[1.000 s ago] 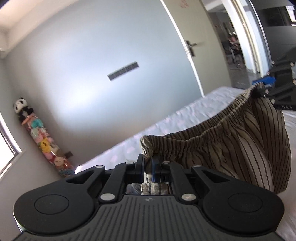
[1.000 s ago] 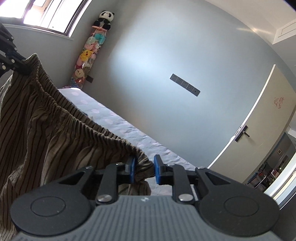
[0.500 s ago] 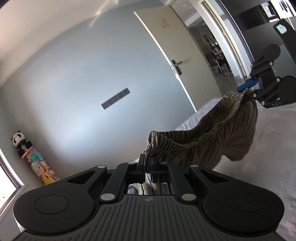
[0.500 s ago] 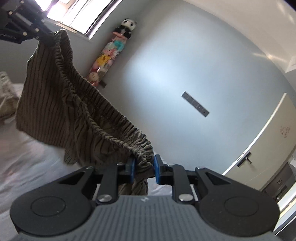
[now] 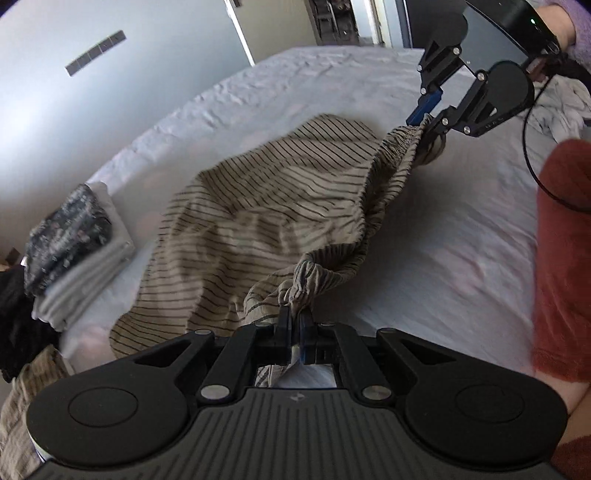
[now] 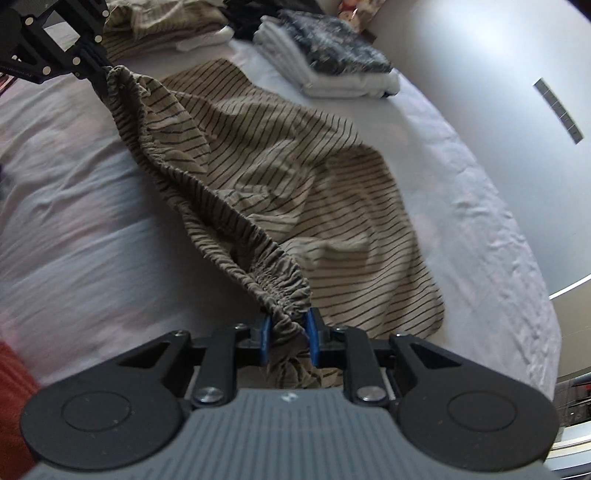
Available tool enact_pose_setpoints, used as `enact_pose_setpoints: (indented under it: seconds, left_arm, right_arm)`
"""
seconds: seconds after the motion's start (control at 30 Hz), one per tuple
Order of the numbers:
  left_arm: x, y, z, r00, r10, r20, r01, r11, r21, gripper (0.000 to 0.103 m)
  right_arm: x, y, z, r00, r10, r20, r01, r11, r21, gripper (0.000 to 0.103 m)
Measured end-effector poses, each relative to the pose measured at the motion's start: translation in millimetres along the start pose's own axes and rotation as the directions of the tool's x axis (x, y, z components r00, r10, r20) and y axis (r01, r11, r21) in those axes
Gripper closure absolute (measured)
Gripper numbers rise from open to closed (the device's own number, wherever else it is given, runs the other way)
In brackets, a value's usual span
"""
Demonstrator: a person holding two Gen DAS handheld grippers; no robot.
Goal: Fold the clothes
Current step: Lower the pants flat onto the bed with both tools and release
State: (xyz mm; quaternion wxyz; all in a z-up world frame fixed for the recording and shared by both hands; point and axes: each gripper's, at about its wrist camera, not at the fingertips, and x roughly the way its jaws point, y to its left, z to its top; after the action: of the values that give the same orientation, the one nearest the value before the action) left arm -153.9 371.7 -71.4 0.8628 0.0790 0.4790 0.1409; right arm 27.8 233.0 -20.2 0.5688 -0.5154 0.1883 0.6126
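A pair of beige shorts with thin dark stripes [image 5: 266,206] [image 6: 303,166] lies spread over the white bed [image 5: 443,240] [image 6: 74,221], legs pointing away from me. Its gathered elastic waistband [image 6: 229,221] stretches between both grippers. My left gripper [image 5: 294,321] is shut on one end of the waistband, low over the sheet. My right gripper [image 6: 287,328] is shut on the other bunched end; in the left wrist view the right gripper [image 5: 424,122] is at the upper right, and in the right wrist view the left gripper [image 6: 98,74] is at the top left.
A stack of folded clothes, dark patterned on white [image 5: 74,243] [image 6: 332,62], sits at the bed's far side. More striped and black garments [image 6: 166,22] lie beside it. A red-orange sleeve [image 5: 565,258] is at the right edge. A white crumpled garment [image 5: 561,107] lies behind the right gripper.
Both grippers have dropped from held high, tilting downward, and the hanging shorts now lie spread on the bed. Both keep their hold on the waistband.
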Motion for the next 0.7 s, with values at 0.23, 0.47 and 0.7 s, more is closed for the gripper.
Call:
enact_pose_setpoints:
  seconds: [0.23, 0.47, 0.7]
  left_arm:
    - [31, -28, -28, 0.984, -0.095, -0.148, 0.105, 0.993, 0.06, 0.095]
    - [20, -34, -22, 0.971, -0.138, -0.194, 0.162, 0.98, 0.116, 0.06]
    - [-10, -16, 11, 0.991, -0.132, -0.014, 0.13, 0.987, -0.096, 0.058]
  right_arm:
    - [48, 20, 2, 0.98, 0.134, -0.151, -0.14, 0.99, -0.032, 0.079]
    - [37, 11, 8, 0.967, 0.197, -0.162, -0.203, 0.979, -0.022, 0.06]
    - [2, -33, 19, 0.97, 0.241, 0.031, -0.238, 0.918, 0.318, 0.06]
